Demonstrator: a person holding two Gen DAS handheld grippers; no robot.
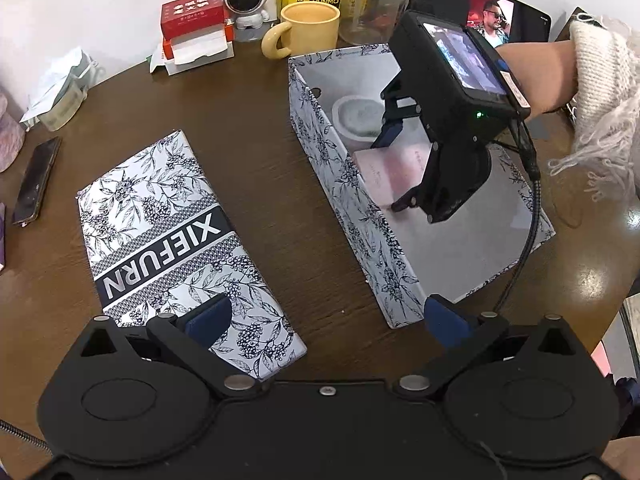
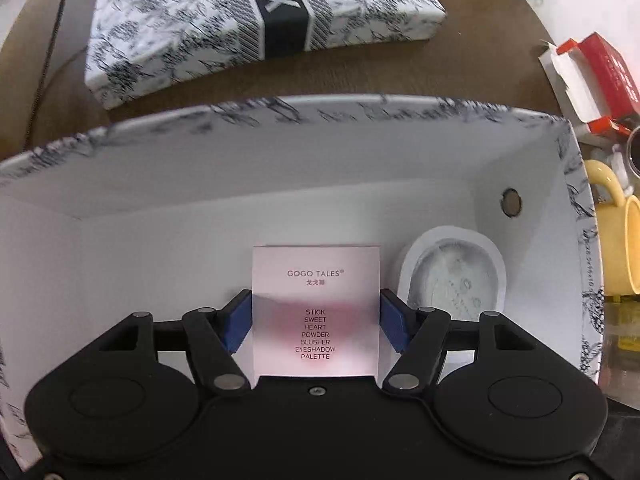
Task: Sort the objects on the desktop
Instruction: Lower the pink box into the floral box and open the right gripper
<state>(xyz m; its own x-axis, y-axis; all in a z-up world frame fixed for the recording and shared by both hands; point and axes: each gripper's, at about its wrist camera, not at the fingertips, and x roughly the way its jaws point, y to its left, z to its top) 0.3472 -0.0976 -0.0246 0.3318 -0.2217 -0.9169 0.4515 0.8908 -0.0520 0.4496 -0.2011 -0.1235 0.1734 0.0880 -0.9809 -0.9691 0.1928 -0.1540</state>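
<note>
At frame centre, the right tongs [image 2: 315, 322] pinched a pink palette box [image 2: 316, 304] reading "GOGO TALES". Left tongs [image 1: 326, 322] stood spread beside the "XIEFURN" lid [image 1: 168, 240].

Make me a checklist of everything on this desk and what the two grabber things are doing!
Surface: brown wooden table, mostly bare in the middle.
Job's things: open patterned box holds a round compact and a pink palette box; lid lies beside it.
Clutter: yellow mug, astronaut figure, red box, phone.
Grippers: right gripper shut on the palette box; left gripper open, empty.
Cables: black cable from the right gripper.
Surroundings: tablet playing video.
</note>
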